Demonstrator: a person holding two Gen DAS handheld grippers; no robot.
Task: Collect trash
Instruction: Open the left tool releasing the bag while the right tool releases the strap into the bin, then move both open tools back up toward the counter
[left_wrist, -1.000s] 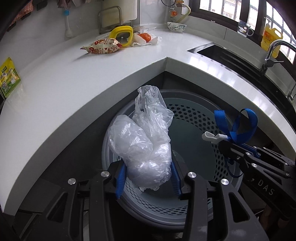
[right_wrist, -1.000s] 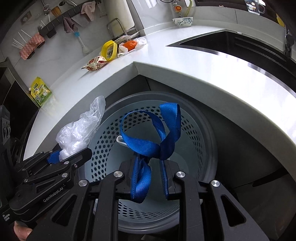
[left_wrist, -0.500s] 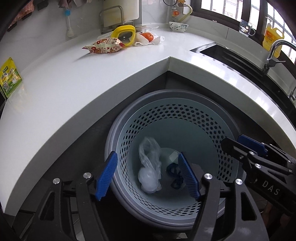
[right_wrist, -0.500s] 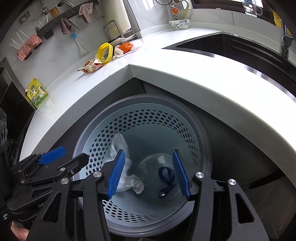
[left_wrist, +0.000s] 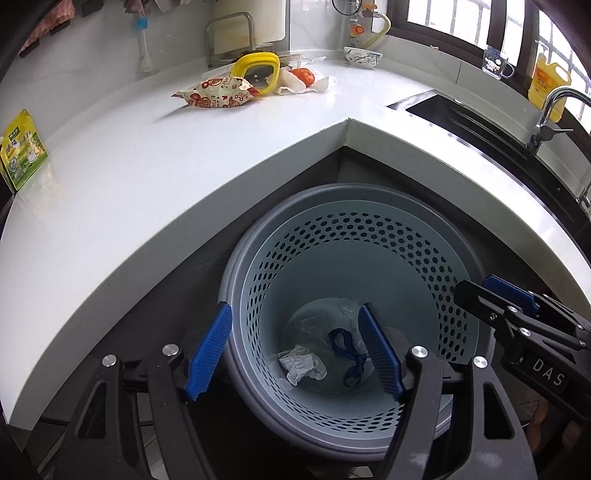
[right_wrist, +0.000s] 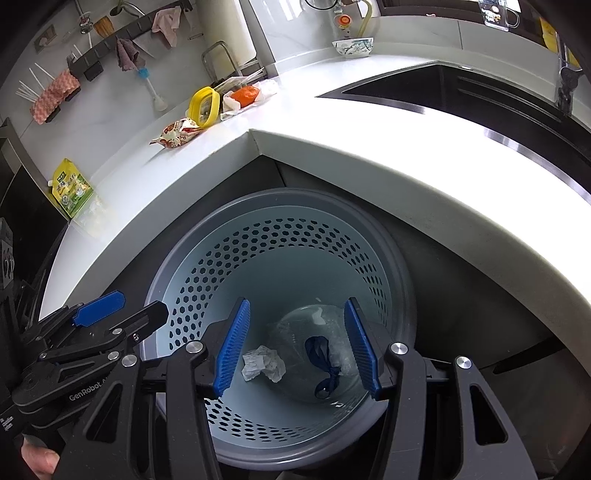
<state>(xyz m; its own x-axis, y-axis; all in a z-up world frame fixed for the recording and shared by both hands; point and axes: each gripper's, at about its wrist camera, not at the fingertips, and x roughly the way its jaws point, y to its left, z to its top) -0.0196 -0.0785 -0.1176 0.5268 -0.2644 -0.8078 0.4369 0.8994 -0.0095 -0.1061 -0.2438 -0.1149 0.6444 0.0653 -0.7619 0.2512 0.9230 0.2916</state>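
Left wrist view: left gripper hangs over the trash basket, tilted steeply down, its blue fingers spread w/ nothing between them, jaws opening a touch more. Left finger sits over the basket's near-left rim, right finger over the inside. At the basket bottom, L to R: crumpled white paper, then a blue strap lying roughly near-to-far, loop end toward the far side, knotted end nearer the camera; clear plastic bag is under & beyond the strap, mostly hidden by the right finger. Right gripper enters from the right edge, over the basket's right rim. On the white table well behind: green pouch at far left, snack packet w/ long axis left-right, yellow lid, orange item in wrap. Right wrist view: left gripper comes in low left, a thumb showing at the bottom edge. Right gripper points steeply down over the basket, fingers apart & released, holding nothing. Below between them: paper left, strap right, bag beneath it.
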